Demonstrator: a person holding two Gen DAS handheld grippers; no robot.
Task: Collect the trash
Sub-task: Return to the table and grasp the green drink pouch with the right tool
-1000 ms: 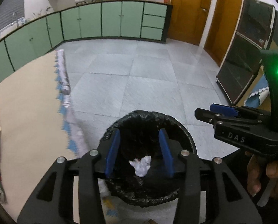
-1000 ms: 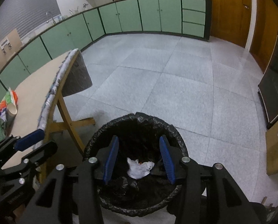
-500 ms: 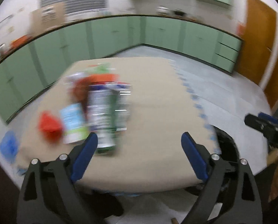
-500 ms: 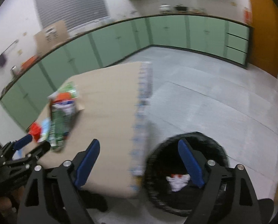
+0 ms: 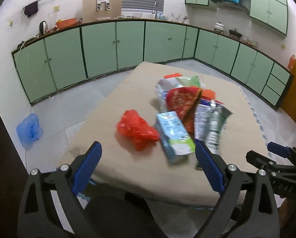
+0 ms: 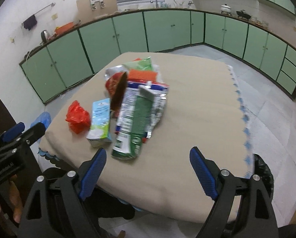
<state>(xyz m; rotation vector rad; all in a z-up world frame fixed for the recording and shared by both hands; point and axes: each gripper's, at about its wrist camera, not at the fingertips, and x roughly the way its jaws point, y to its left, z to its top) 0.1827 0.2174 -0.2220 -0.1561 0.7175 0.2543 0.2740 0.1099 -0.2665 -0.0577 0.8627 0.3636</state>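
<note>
A pile of trash lies on the beige-covered table (image 5: 140, 170): a crumpled red plastic bag (image 5: 136, 129), a light blue carton (image 5: 173, 134), a red paper cup (image 5: 179, 103), a green and silver wrapper (image 5: 211, 125) and green packets behind. The same bag (image 6: 77, 117), carton (image 6: 100, 119) and wrapper (image 6: 140, 119) show in the right wrist view. My left gripper (image 5: 148, 166) is open and empty, just short of the bag and carton. My right gripper (image 6: 148, 170) is open and empty, near the wrapper's front end. The black-lined bin (image 6: 265, 176) stands at the table's right edge.
Green cabinets (image 5: 128, 43) run along the walls. A blue plastic bag (image 5: 28, 130) lies on the floor left of the table. The right gripper body (image 5: 279, 170) sits at the right of the left wrist view.
Both grippers swung from over the bin, where they were narrow, back to the table and opened wide. The crumpled white paper stays in the bin.
</note>
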